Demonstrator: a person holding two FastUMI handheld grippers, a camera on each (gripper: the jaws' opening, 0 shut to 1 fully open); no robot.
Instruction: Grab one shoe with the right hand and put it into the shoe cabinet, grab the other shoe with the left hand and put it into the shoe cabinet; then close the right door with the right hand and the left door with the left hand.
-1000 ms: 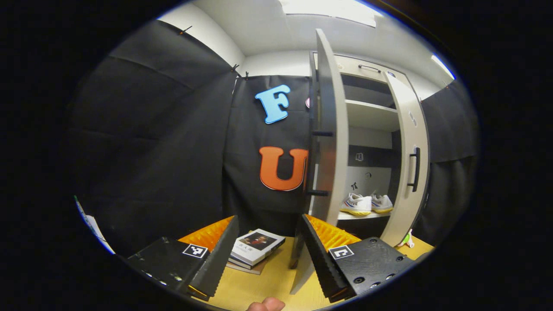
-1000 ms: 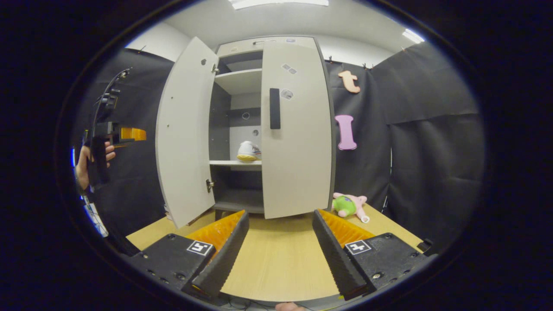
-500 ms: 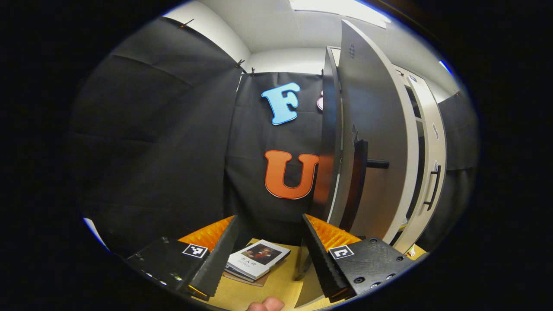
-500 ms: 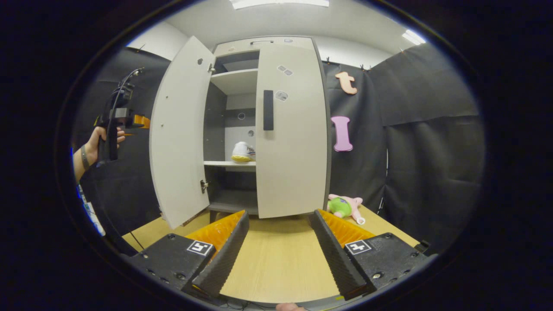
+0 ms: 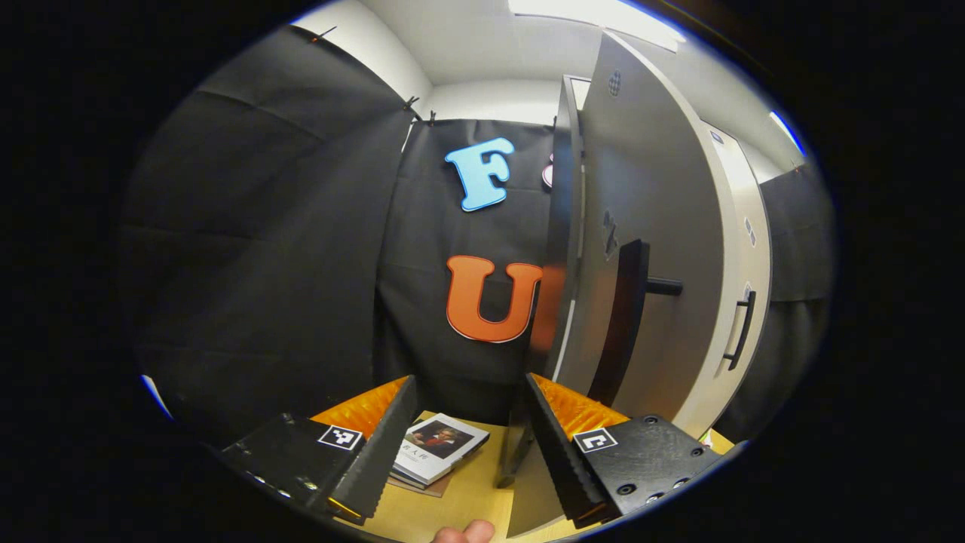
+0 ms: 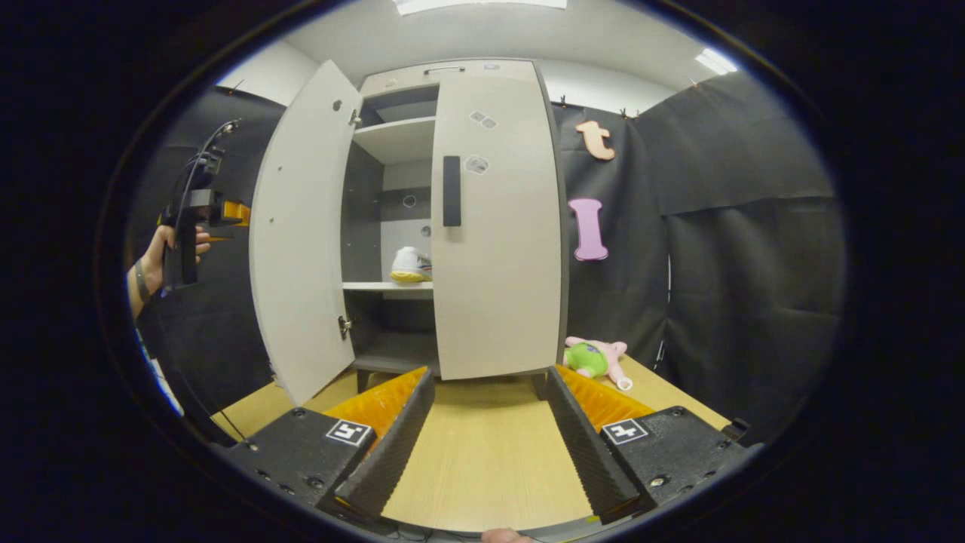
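In the right gripper view the pale shoe cabinet [image 6: 482, 72] stands at the table's back. Its right door [image 6: 497, 249] lies flat against the front, and its left door [image 6: 298, 234] stands wide open. One white shoe with a yellow sole [image 6: 411, 265] rests on the middle shelf, partly hidden by the right door. My right gripper [image 6: 486, 445] is open and empty over the table, short of the cabinet. A hand holds my left gripper [image 6: 234, 213] behind the open door. In the left gripper view my left gripper [image 5: 467, 445] is open, facing the left door's outer face [image 5: 656, 188] and its dark handle [image 5: 626, 324].
A stack of books [image 5: 433, 449] lies on the wooden table [image 6: 482, 460] just ahead of the left gripper. A green and pink plush toy [image 6: 599, 358] lies right of the cabinet. Black cloth walls close in the booth on both sides.
My left gripper has swung left around the open left door, from seeing the shoes inside to facing the door's outer face. The right gripper has drifted a little; the right door stays flat.
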